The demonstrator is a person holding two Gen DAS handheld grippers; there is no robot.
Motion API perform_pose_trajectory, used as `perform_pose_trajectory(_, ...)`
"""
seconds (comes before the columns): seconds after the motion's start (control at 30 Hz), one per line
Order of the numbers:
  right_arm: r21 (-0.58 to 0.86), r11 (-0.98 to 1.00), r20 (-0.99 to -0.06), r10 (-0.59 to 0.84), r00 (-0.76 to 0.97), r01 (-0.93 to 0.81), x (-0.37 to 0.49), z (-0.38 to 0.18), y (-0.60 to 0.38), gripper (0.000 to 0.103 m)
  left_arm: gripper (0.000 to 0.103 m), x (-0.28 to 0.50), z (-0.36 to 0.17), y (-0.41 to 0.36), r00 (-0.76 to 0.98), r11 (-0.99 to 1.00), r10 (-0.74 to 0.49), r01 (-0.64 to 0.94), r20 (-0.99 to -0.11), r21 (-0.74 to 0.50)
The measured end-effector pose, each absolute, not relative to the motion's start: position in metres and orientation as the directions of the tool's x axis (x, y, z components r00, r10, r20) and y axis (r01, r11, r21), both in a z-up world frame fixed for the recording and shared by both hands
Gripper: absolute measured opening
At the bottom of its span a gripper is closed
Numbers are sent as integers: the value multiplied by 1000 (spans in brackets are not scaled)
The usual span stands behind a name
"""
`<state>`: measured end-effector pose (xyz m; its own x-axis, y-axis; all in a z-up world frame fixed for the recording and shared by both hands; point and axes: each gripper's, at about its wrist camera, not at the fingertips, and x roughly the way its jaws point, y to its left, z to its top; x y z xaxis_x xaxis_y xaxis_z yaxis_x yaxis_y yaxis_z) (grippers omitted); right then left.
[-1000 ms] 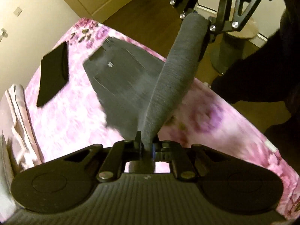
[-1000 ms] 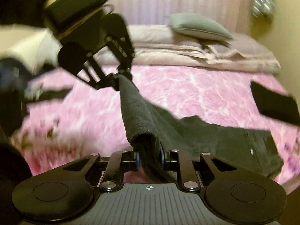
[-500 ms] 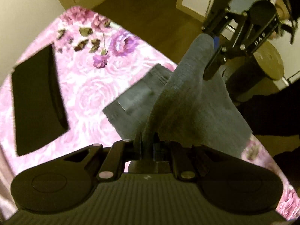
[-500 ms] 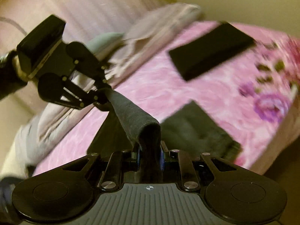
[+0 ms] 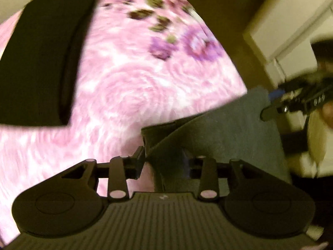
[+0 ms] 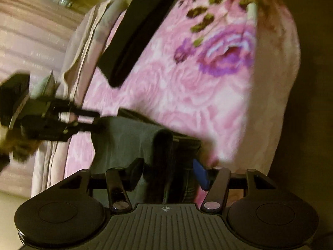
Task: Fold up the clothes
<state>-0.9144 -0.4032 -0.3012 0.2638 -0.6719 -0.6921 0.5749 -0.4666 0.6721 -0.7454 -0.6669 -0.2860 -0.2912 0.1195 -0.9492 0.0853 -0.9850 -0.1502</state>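
The dark grey trousers point(image 5: 224, 129) lie doubled over at the near edge of the pink flowered bed point(image 5: 129, 87). My left gripper point(image 5: 164, 162) is open, its jaws apart on either side of the cloth edge. My right gripper point(image 6: 168, 173) is open too, with a fold of the trousers point(image 6: 133, 137) lying loose between its spread jaws. Each gripper shows in the other's view: the right one point(image 5: 268, 112) at the trousers' far side, the left one point(image 6: 95, 125) at their left end. Both views are blurred by motion.
A folded black garment point(image 5: 41, 58) lies further up the bed, also in the right wrist view point(image 6: 137, 35). Pale bedding and a pillow point(image 6: 83, 41) are piled at the head. Brown floor and a white cabinet point(image 5: 287, 25) lie beyond the bed's edge.
Both grippers carried the trousers' held end down over the rest of the garment and opened. The cloth now rests folded on the bed instead of hanging stretched between them.
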Motion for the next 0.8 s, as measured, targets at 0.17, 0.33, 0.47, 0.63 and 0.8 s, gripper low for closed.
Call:
perform_pose_trajectory(0.17,627,-500,-716,-672,190,597,-910,-294,-407,57,29,-740,-300,-676,-337,-950,118,236,-934,-205)
perform_pose_trajectory(0.33,532,-536,-779,-613,132,655,-912,-317,-429,52,30,-758,-329,-674,-323,-952,82,256,-943,-170)
perform_pose_trajectory(0.47,529,-507,-779,-608,153,681,-917,-317,-433,52,31,-758,-335,-676,-331,-943,88,276,-939,-186)
perform_pose_trajectory(0.63,484,-360,-746,-646,161,798,-899,-278,-450,52,30,-745,-314,-682,-359,-922,89,322,-929,-213)
perform_pose_trajectory(0.8,427,-187,-716,-668,204,885,-877,-244,-470,52,27,-711,-277,-677,-443,-899,51,369,-895,-234)
